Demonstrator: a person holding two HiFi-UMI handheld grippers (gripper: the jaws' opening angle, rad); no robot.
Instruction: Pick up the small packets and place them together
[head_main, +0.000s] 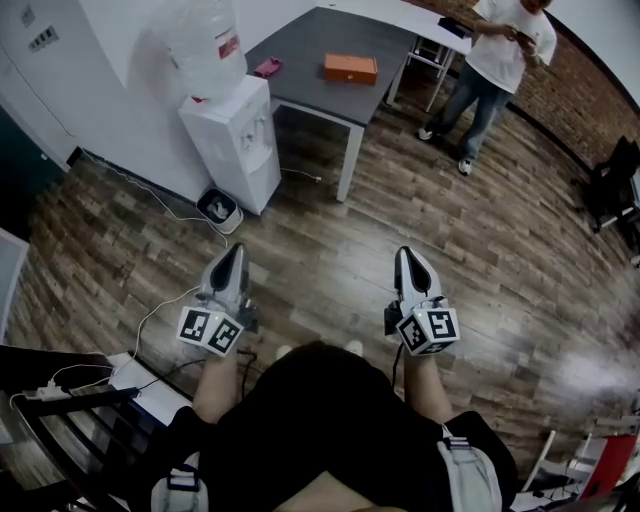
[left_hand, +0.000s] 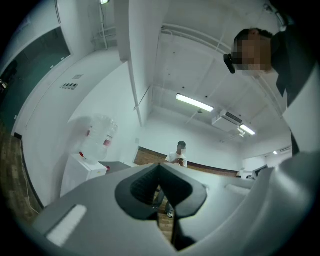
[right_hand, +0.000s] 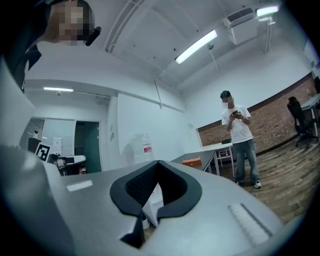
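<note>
The dark grey table (head_main: 310, 60) stands on a wood-plank floor (head_main: 330, 250). An orange box (head_main: 350, 68) lies flat near the table's middle, and a small pink object (head_main: 267, 67) lies near its left edge, well apart. A white water dispenser (head_main: 232, 140) stands on the floor just beside the table.

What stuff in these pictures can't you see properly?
- Small packets: none shows in any view; the pink thing on the gray table is too small to name, head view.
- Standing person: head cut off by the head view's top edge; what the hands hold is too small.
- Floor under the wearer: hidden by the wearer's body, head view.
</note>
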